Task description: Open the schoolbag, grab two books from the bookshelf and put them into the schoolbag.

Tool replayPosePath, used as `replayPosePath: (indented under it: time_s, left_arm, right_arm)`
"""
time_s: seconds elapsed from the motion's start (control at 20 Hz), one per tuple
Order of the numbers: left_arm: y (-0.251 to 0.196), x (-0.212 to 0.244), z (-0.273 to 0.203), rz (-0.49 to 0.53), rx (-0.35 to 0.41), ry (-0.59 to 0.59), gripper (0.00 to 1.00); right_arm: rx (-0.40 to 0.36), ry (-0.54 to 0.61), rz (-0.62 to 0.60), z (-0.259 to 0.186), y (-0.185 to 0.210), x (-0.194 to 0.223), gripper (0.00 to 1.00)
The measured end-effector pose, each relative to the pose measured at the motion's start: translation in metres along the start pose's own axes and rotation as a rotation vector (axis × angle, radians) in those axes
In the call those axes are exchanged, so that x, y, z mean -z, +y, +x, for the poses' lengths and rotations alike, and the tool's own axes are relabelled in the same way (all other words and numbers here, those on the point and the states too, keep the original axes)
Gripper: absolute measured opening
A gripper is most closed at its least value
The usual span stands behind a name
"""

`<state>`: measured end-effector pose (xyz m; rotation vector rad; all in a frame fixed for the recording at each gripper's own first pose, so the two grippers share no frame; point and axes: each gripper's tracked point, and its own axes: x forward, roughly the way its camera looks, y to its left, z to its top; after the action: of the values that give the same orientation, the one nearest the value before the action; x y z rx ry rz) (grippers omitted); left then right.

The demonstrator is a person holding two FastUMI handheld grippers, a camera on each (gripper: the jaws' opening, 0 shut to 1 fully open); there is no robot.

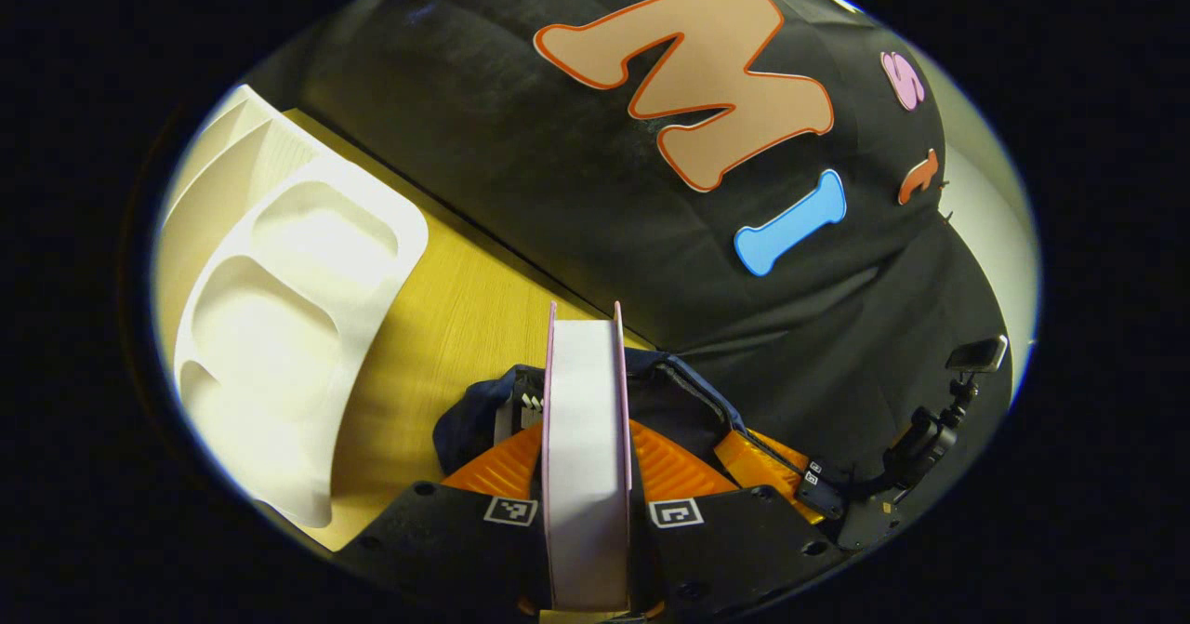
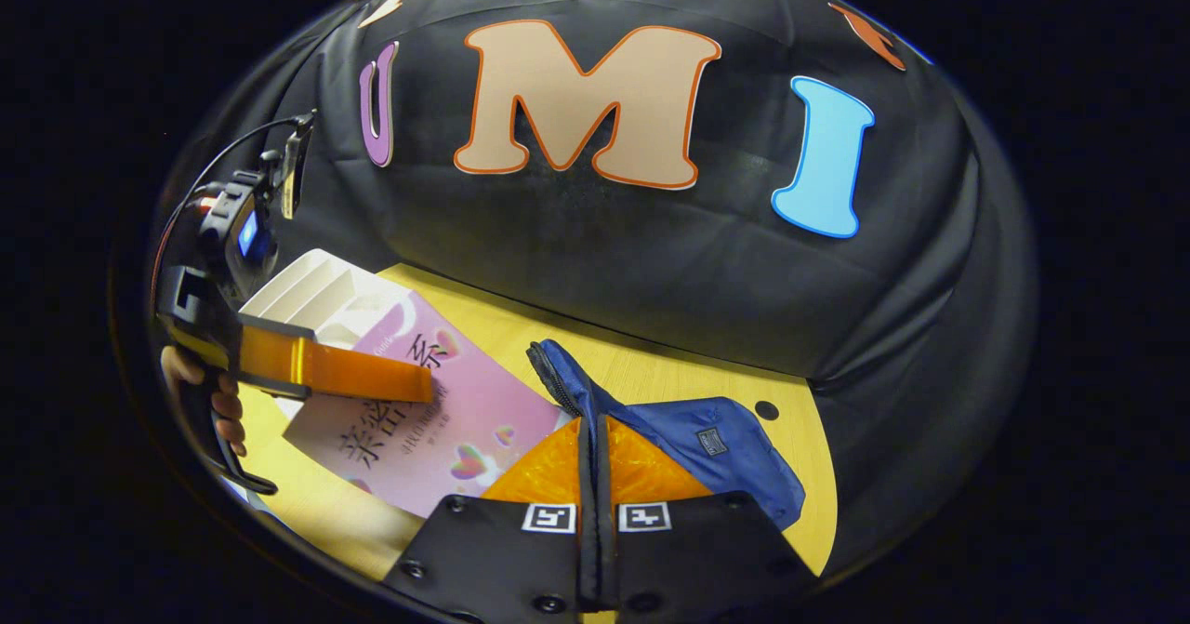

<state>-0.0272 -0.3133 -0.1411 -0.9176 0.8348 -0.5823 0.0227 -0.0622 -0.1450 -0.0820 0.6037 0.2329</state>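
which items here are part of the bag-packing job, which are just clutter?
In the job:
- pink book, held in the left claw
- blue schoolbag, edge pinched by the right claw
- white bookshelf

Lying about:
- wooden table

A yellow, wood-grained bench (image 2: pixel 651 368) is seen running up to a wall of black cloth (image 2: pixel 651 261), which hangs in soft folds and is draped down to the bench's far edge. A small round dark hole (image 2: pixel 767 410) is set in the bench top near its right end. Beyond the cloth, on the right of the left gripper view, a strip of pale, brightly lit wall (image 1: pixel 995 215) is visible.
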Motion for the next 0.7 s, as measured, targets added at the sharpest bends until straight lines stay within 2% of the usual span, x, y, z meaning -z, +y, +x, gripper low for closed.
replayPosePath:
  time_s: [0.25, 0.3, 0.5, 0.7]
  left_arm:
    - [-0.001, 0.01, 0.015, -0.062, 0.007, -0.033, 0.27]
    - [0.0, 0.013, 0.019, -0.075, 0.01, -0.037, 0.3]
    - [-0.003, 0.025, 0.035, -0.14, 0.033, -0.051, 0.29]
    - [-0.009, 0.039, 0.052, -0.16, 0.061, -0.053, 0.31]
  right_arm:
    - [-0.046, -0.001, -0.016, 0.002, 0.014, 0.0, 0.03]
    - [-0.057, 0.0, -0.021, 0.002, 0.019, -0.001, 0.03]
    - [-0.101, 0.011, -0.043, 0.001, 0.034, 0.003, 0.03]
    - [-0.127, 0.019, -0.048, -0.001, 0.041, 0.004, 0.03]
